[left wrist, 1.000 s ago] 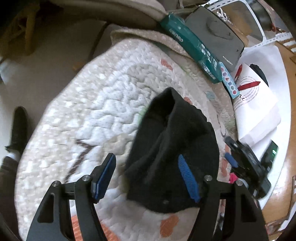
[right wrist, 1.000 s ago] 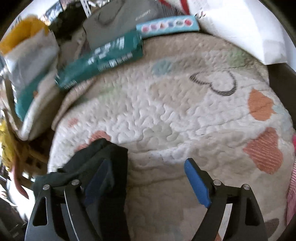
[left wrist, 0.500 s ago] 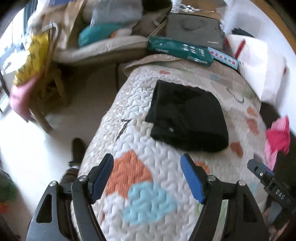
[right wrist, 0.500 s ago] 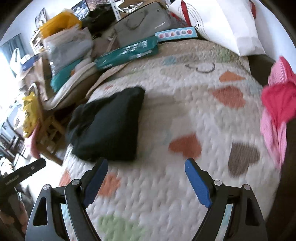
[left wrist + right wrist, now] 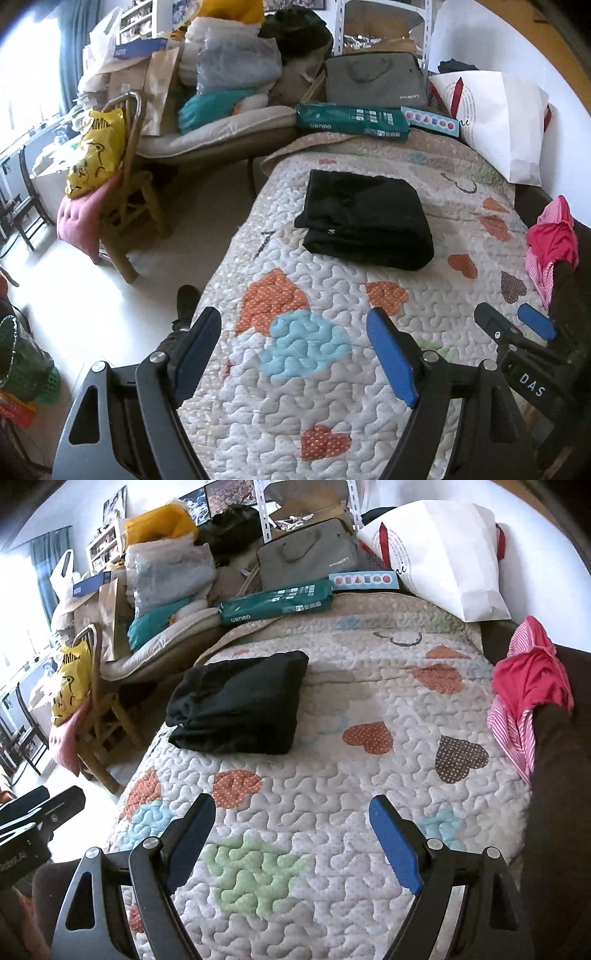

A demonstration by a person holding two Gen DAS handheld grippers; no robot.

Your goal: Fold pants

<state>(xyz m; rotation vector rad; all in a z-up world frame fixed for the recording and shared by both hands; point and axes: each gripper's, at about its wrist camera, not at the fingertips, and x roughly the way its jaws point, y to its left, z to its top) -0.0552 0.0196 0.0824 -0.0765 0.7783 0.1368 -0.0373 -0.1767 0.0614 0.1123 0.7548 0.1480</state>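
The black pants (image 5: 365, 221) lie folded into a compact rectangle on the far left of the quilted bed (image 5: 332, 369), apparently finished. Left hand-held gripper (image 5: 295, 354) and right hand-held gripper (image 5: 291, 834) hover near, both spread wide, holding nothing.

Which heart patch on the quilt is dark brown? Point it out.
The dotted brown heart near the quilt's right edge, beside the pink striped garment. All the other hearts are orange, blue or green.
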